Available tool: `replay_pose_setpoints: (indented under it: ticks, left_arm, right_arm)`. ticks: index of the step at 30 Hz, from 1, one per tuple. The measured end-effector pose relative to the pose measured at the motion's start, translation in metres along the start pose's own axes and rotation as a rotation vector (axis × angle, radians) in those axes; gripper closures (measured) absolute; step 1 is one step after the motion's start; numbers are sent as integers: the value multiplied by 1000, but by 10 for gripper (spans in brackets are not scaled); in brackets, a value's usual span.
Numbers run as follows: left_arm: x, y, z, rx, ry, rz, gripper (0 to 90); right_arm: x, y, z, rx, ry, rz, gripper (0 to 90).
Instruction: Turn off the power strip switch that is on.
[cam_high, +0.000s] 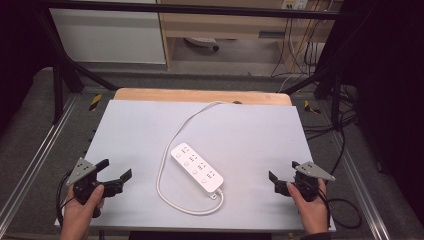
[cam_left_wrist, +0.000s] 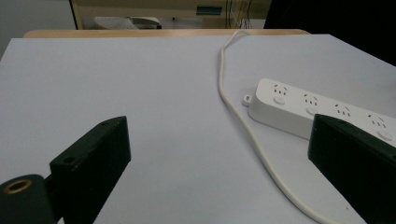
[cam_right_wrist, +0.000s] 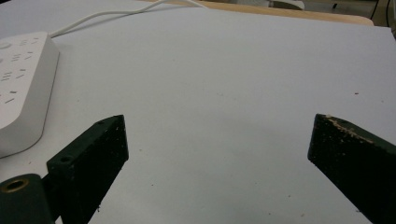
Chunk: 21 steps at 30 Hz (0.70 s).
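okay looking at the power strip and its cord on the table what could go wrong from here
The cord loops around the near end of the power strip, so a claw reaching in could snag it and drag the strip. The strip lies flat on the smooth white table, so the open left claw might push it sideways instead of gripping it.

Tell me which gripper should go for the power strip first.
Probably the right gripper: the power strip's near end lies closer to it. The left gripper faces the looped cord before the strip's body. Both stand open and hold nothing, so it is a close call.
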<state>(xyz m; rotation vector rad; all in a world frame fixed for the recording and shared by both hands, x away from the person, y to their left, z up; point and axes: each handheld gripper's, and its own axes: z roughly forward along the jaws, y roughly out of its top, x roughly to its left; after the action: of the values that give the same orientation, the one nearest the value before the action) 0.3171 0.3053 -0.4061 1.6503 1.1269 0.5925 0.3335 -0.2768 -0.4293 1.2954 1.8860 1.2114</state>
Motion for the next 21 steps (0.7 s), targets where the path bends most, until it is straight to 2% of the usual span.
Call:
replay_pose_setpoints:
  ticks: [8, 17, 21]
  left_arm:
    - [0, 1, -2, -17, -2, -3, 57]
    - [1, 3, -4, -33, -8, -3, 59]
    - [0, 3, -4, -36, -17, -2, 60]
  right_arm:
    - [4, 1, 3, 17, 11, -8, 34]
    - [9, 2, 3, -4, 21, -26, 28]
    - [10, 1, 5, 14, 37, -29, 27]
